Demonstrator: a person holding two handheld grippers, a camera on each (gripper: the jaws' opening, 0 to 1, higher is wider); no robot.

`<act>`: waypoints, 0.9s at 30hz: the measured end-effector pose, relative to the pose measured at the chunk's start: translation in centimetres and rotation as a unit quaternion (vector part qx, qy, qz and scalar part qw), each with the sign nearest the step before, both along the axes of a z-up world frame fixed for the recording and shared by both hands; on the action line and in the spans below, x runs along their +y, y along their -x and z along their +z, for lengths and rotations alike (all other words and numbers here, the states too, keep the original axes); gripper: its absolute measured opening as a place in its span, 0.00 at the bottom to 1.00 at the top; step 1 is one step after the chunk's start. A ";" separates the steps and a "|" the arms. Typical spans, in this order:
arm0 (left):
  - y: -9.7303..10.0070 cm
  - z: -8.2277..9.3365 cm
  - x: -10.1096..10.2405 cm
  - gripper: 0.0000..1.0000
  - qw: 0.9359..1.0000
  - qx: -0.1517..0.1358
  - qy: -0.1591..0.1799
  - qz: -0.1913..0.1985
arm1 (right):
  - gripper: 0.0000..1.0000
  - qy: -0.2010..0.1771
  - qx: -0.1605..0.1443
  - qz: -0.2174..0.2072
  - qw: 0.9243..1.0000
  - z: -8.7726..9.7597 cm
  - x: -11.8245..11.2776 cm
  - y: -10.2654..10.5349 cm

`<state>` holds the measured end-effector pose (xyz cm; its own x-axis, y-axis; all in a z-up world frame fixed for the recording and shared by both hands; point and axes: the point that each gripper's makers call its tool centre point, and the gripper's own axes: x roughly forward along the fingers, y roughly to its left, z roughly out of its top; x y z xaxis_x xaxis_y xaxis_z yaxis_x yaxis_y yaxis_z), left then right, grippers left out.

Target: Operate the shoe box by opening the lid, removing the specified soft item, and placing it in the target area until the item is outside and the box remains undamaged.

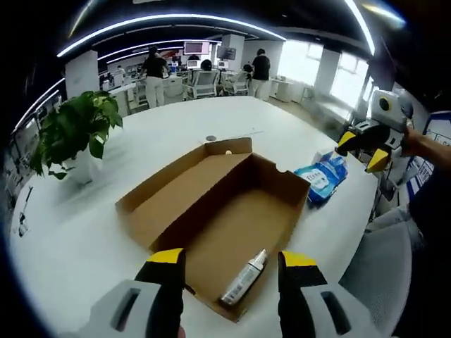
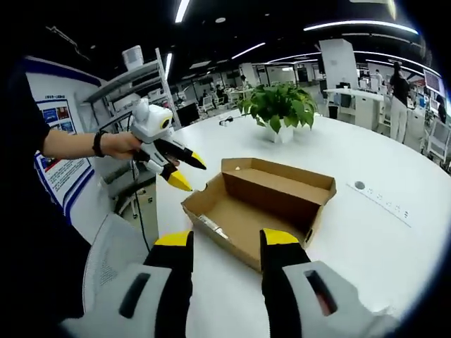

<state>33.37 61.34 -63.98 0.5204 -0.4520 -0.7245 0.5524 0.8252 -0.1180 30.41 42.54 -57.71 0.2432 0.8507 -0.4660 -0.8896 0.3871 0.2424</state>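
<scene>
At 2 o'clock of the open box [image 1: 218, 211], wipes pack [image 1: 322, 177] already out; left gripper [image 1: 230, 267] and right gripper [image 2: 226, 243] both released, empty.

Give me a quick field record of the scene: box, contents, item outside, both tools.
box: cardboard shoe box open on the white table, lid folded back
contents: one slim bottle-like tube lying on the box floor near the near end
outside item: blue soft pack on the table beside the box
left tool: open, empty, hovering over the box's near end
right tool: open, empty
background: potted plant
</scene>
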 end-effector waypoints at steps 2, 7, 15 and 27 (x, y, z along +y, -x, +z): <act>-0.3 -0.6 -0.4 0.54 1.000 0.007 -0.008 -0.014 | 0.35 -0.001 0.000 -0.005 1.000 0.1 -0.4 0.4; -1.1 -2.2 -0.9 0.54 0.997 0.016 -0.046 -0.064 | 0.35 -0.003 -0.004 -0.019 1.000 0.5 -1.6 1.1; -0.5 -5.4 -2.0 0.54 0.983 0.044 -0.095 -0.151 | 0.35 -0.006 0.000 -0.045 0.999 0.6 -3.6 1.9; 0.1 -9.3 -1.9 0.53 0.965 0.095 -0.113 -0.215 | 0.35 0.004 -0.001 -0.063 0.998 0.4 -5.6 3.8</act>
<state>33.31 59.42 -73.23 0.1670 -0.4158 -0.8940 0.8361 0.5403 -0.0951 26.59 36.89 -57.31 0.3483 0.8095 -0.4727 -0.8345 0.4974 0.2371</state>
